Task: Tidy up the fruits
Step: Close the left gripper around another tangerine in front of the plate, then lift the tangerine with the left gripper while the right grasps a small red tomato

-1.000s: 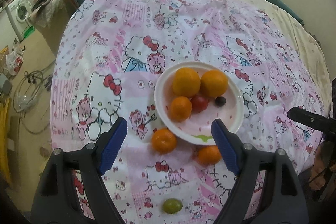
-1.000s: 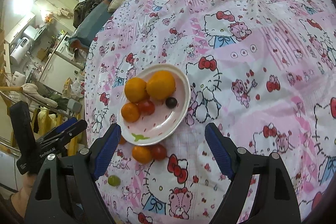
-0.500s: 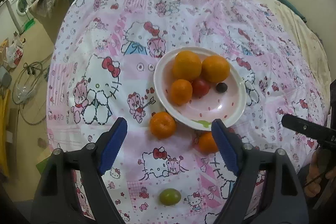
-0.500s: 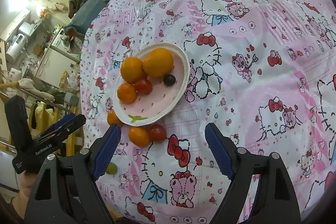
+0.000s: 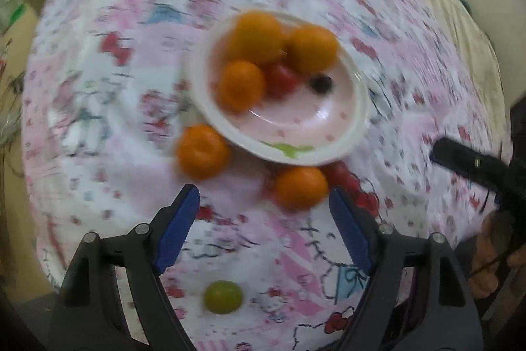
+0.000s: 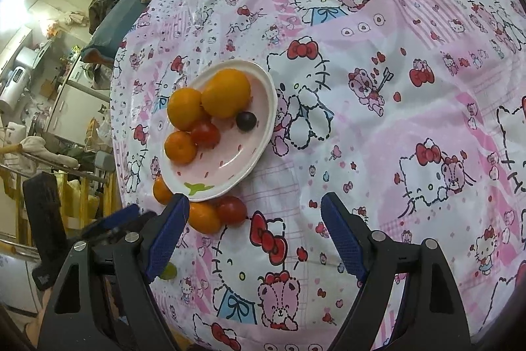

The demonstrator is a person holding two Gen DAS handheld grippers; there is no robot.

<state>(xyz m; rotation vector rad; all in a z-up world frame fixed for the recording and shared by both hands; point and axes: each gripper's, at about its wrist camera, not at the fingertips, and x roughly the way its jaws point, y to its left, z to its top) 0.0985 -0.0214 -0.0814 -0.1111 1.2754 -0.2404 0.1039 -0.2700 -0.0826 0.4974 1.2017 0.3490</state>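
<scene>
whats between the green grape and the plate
In the left wrist view, an orange mandarin lies on the quilt between the green grape and the plate, close to the plate's near rim; the rest is bare quilt.

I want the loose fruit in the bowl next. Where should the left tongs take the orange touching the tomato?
Grip the orange across its widest middle, coming from above. The tomato and the bowl rim crowd its far side, so set the fingers on its free left and right flanks.
</scene>
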